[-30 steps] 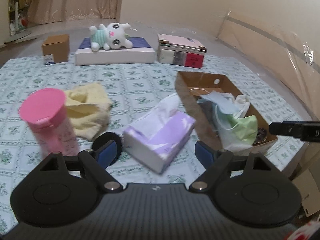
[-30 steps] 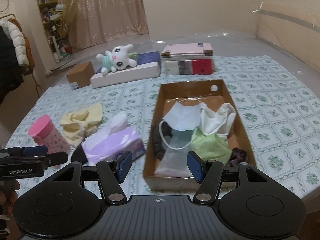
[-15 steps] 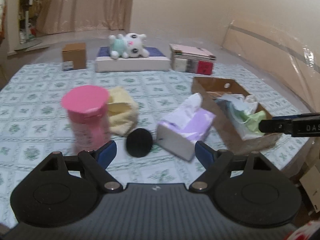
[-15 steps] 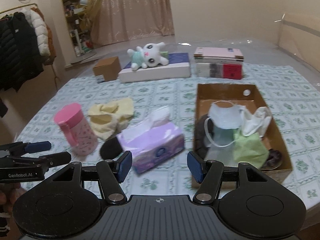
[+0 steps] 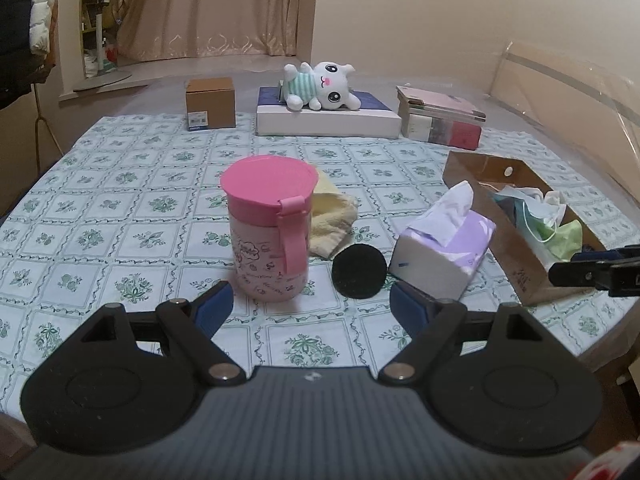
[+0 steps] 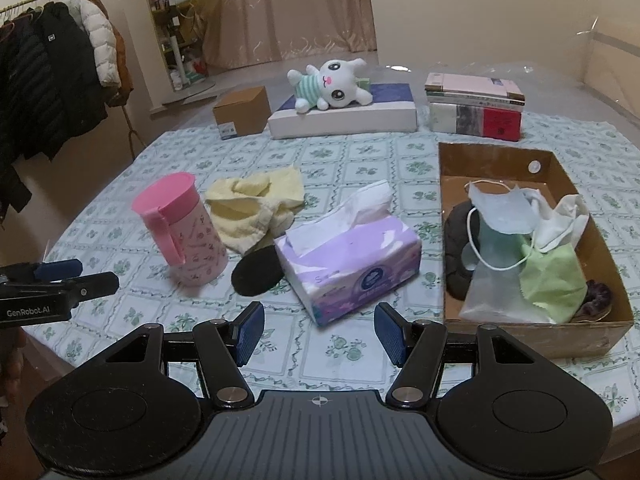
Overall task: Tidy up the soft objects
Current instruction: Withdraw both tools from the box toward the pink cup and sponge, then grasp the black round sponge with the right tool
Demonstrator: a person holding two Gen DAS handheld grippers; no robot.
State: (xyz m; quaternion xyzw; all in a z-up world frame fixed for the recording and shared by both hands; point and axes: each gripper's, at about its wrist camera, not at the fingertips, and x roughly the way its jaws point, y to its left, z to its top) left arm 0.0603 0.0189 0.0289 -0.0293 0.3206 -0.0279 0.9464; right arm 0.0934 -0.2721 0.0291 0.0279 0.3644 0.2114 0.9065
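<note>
— Coats (image 6: 52,76) hanging far left on a rack. Closer in, left hand-held gripper (image 5: 310,304) hovering over the desk (image 5: 120,184), jaws wide apart, nothing between the blue pads.

— And straight ahead of it?

— Pink cup (image 5: 269,226) standing upright just beyond the pads, lid on. Behind and touching it, crumpled yellow cloth (image 5: 334,216). Just right, flat black round pad (image 5: 359,272) lying against the purple tissue box (image 5: 444,252), white tissue sticking up.

— Further right?

— Open cardboard box (image 6: 600,264) holding soft things: face masks (image 6: 502,212), pale green cloth (image 6: 554,280), something dark at the left wall. Right hand-held gripper (image 6: 319,334) low over the near edge, jaws partly open, empty, tissue box just ahead.

— Back row?

— Small brown carton (image 5: 211,103), then plush bunny (image 5: 320,85) lying on a flat white box (image 5: 328,122), then stacked books (image 5: 442,122).
</note>
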